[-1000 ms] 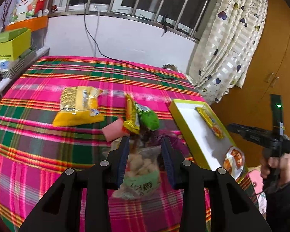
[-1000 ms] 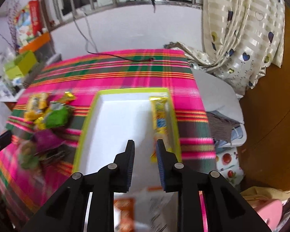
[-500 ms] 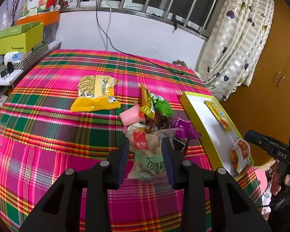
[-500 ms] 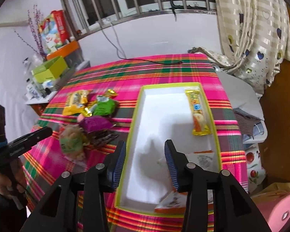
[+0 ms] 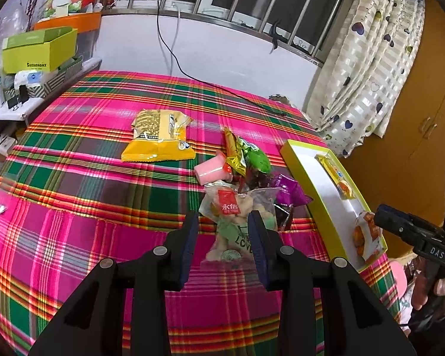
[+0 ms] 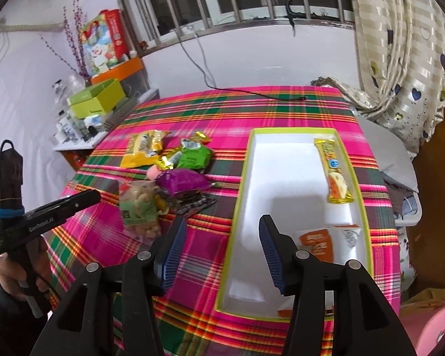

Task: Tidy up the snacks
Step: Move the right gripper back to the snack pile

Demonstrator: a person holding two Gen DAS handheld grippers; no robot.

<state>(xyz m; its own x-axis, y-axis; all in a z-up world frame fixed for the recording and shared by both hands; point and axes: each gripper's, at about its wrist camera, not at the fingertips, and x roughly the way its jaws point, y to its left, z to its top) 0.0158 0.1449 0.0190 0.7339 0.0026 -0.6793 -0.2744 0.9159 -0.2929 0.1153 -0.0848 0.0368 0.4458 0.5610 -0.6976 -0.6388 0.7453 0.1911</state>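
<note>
A white tray with a lime rim lies on the plaid table. It holds a yellow snack bar and an orange-and-white packet. Left of it is a snack pile: a clear bag of puffs, a purple packet, a green packet, a pink cup and a yellow bag. My left gripper is open above the clear bag's near end. My right gripper is open and empty over the tray's near left rim.
A plaid cloth covers the table. A lime box and clutter sit on a shelf at the left. A black cable runs across the far side. A curtain and wooden cupboard stand at the right.
My right gripper has opened wide and drawn back from the tray, leaving the orange-and-white packet in it. My left gripper has pulled back and up from the clear bag.
</note>
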